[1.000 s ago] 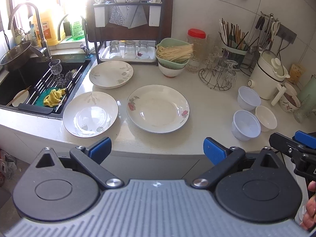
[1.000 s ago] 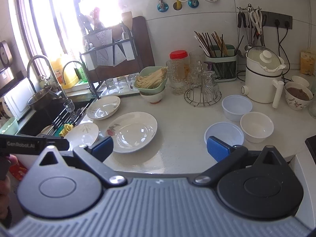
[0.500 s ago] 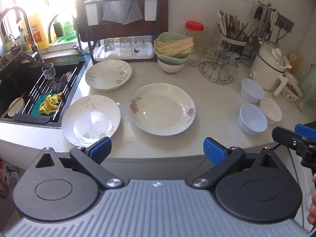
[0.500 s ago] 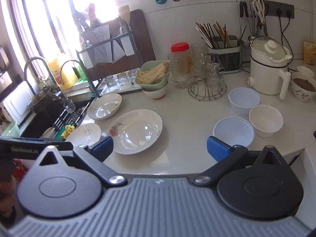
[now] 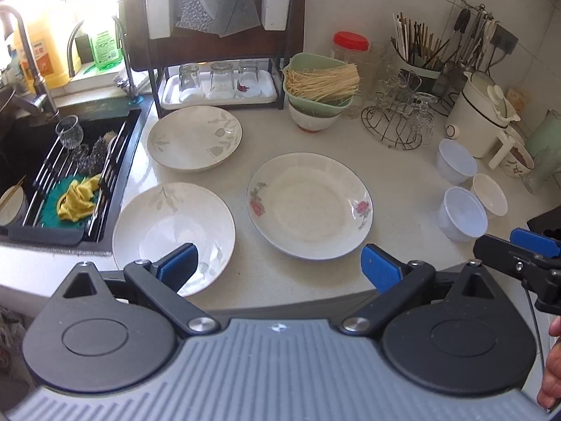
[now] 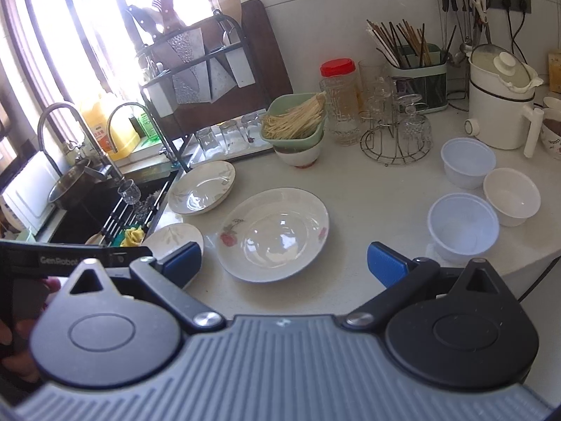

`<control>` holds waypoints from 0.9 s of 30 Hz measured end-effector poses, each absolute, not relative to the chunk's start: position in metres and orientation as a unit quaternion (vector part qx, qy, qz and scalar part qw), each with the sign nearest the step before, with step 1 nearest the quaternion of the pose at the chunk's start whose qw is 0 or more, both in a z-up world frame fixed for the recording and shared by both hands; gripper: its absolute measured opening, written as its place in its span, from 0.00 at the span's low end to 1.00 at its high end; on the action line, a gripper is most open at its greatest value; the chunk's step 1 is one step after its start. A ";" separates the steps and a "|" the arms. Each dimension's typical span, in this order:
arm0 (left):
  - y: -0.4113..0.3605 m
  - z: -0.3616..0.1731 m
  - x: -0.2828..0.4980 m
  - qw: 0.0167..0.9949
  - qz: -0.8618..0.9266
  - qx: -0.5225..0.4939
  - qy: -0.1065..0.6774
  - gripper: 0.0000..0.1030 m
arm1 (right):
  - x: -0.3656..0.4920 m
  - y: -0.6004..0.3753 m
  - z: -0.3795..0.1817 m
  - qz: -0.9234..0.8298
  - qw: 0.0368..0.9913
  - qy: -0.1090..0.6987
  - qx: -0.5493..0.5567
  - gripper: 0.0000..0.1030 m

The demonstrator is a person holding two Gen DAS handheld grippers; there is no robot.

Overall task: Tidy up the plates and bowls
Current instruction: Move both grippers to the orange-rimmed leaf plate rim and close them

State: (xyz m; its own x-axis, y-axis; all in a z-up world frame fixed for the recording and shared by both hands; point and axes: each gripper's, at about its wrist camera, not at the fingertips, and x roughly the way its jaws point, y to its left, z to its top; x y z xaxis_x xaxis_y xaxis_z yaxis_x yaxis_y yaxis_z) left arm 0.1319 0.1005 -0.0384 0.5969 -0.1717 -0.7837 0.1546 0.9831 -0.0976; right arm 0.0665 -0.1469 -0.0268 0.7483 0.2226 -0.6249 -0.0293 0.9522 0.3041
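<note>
1. On the pale countertop (image 5: 396, 161), three plates are laid out apart from one another: a rose-printed plate (image 5: 310, 205) in the middle, a leaf-patterned plate (image 5: 173, 233) at the front edge beside the sink (image 5: 21, 161), and a second leaf-patterned plate (image 5: 194, 137) behind it, just in front of the dish rack (image 5: 217, 52).
2. Three small bowls (image 6: 463, 224) are grouped close together at the right end of the counter, near the white kettle (image 6: 499, 105).
3. The left gripper (image 5: 278, 268) is held with its jaws spread wide and nothing between them; its left pad overlaps the near rim of the front leaf plate in the view, though contact cannot be judged.
4. The right gripper (image 6: 284, 261) is likewise spread and empty, poised at the counter edge between the rose plate and the nearest bowl.
5. Judged from this layout, a first pick-up is being set up. A plate is best taken by its raised rim, with one pad slid under the lip, and kept level while carried; glazed ware can be expected to slip under a shallow pinch.
6. Stacking is judged easier if the two matching leaf plates are nested together, and the bowls one inside another.
7. "GenRobot" can be read on the left gripper's body in the right wrist view. Print on the yellow and green bottles by the window is too small to read.
</note>
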 end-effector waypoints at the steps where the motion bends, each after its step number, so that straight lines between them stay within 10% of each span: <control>1: 0.106 -0.038 0.137 0.892 -0.094 -0.011 0.441 0.98 | 0.070 -0.142 -0.027 0.066 0.924 0.348 0.141 1.00; 27: 0.251 -0.107 0.263 0.864 -0.134 0.001 0.486 0.98 | 0.167 -0.009 -0.074 0.036 0.901 0.401 0.162 1.00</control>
